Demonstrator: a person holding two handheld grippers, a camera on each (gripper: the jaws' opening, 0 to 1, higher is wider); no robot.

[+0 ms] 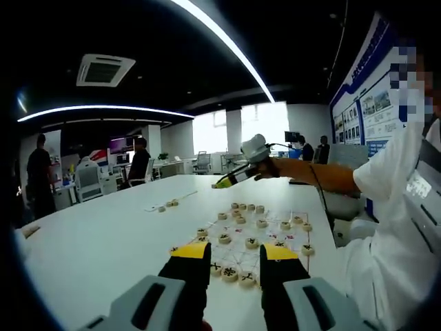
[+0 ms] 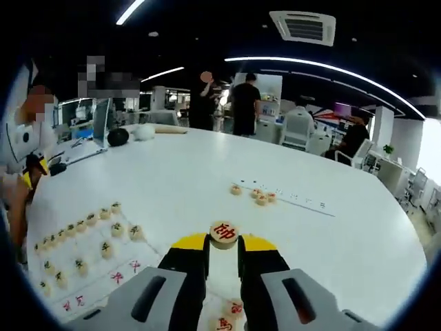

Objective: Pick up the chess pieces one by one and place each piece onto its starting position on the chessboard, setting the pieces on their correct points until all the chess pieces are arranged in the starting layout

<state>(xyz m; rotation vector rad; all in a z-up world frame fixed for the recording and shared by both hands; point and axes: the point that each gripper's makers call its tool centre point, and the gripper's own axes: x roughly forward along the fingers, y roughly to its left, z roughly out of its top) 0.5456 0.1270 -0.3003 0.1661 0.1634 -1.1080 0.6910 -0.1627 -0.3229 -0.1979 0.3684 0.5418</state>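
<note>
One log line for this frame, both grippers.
left gripper: open, over chessboard | right gripper: shut on red-marked piece, raised above table

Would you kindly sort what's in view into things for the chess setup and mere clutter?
For the job:
- chessboard
- red-marked piece in the right gripper
- loose pieces
- left gripper

Lying about:
- white strip
- dark round object
- laptop
</note>
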